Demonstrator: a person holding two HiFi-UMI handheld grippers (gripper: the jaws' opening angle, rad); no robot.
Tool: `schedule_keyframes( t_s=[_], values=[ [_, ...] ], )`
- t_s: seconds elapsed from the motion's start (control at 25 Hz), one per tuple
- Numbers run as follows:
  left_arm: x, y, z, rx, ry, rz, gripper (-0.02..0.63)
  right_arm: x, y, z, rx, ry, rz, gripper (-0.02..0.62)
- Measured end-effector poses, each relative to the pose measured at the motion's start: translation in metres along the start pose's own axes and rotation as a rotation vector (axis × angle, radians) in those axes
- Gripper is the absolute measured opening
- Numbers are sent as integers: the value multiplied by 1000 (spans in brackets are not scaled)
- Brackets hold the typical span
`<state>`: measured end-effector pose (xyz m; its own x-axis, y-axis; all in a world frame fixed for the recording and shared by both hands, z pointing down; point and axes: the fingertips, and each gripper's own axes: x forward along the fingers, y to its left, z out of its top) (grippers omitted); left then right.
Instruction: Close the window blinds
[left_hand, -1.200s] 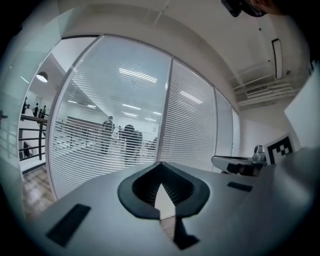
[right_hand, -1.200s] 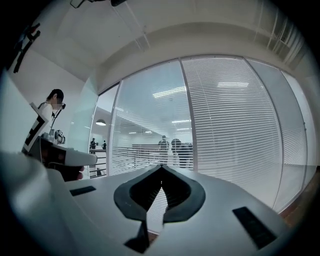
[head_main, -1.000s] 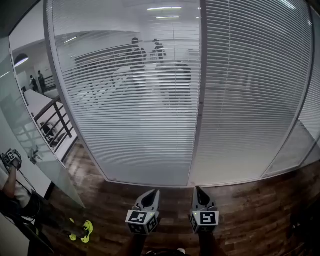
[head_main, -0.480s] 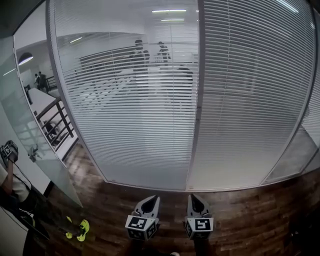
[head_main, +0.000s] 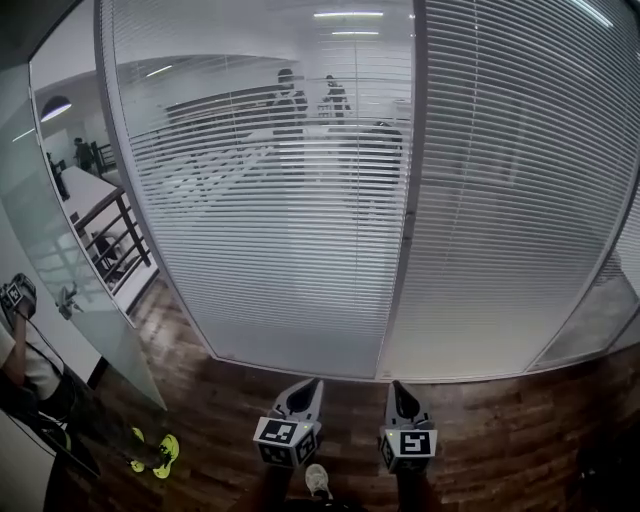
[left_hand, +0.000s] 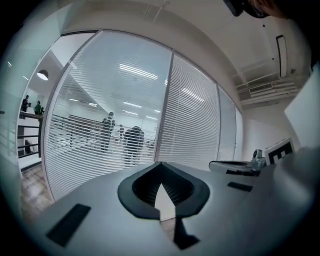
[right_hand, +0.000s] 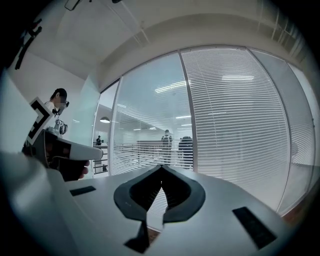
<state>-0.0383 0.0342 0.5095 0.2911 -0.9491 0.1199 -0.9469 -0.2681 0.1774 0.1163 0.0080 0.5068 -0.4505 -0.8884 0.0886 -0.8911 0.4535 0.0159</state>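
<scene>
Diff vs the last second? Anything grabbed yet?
Nothing taken or released. The left gripper and right gripper remain shut and empty, side by side low in the head view, short of the blinds. A shoe tip has come into view below them. Blind slats unchanged.

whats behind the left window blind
Through the half-open slats of the left blind show standing people, a railing and ceiling lights. The slats blur finer detail, and the right blind is too closed to show anything behind.

Head view looks down; gripper views face blinds (head_main: 280, 230).
</scene>
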Motion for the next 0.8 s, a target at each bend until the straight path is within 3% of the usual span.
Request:
schedule_keyframes(
  t_s=[0.48, 0.8],
  values=[
    [54, 46, 28, -32, 0, 9, 0, 75, -14, 28, -18, -11, -16, 2],
    [100, 79, 36, -24, 2, -18, 0, 125, -20, 19, -10, 24, -52, 2]
  ],
)
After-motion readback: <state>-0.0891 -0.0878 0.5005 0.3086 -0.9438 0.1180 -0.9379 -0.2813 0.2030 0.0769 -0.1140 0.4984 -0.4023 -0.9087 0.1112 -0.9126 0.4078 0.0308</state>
